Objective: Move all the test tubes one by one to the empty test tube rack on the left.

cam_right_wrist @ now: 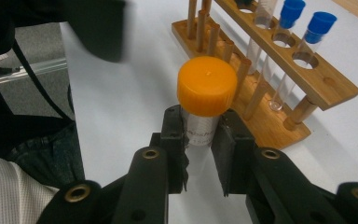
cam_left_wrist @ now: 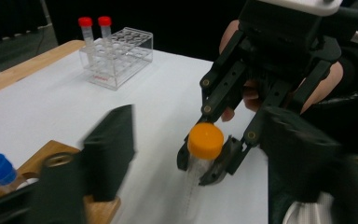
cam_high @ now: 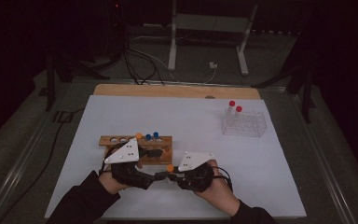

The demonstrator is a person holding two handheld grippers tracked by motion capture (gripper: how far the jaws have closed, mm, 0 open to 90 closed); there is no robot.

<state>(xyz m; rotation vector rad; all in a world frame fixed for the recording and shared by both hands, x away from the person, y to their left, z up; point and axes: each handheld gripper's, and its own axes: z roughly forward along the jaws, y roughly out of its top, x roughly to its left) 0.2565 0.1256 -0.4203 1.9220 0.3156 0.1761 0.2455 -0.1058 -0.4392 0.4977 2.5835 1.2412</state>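
Orange-capped tube (cam_right_wrist: 204, 109) pinched just below its cap between the pads of the right tongs (cam_high: 171, 176), raised clear of the white surface (cam_high: 177, 116), just in front of the wooden rack (cam_high: 161, 151) with its 2 blue-capped tubes (cam_right_wrist: 303, 18). Left tongs (cam_high: 157, 175) facing it nose to nose, jaws partly spread and blurred, gripping nothing, not yet touching cap or glass. Looks like a handover or an uncapping about to start. Risks from here: left jaws meeting the cap off-centre and tipping the tube out of the right grip; a smooth, narrow tube sliding down if the right tongs let go early; a sideways nudge into the rack's posts close beside.
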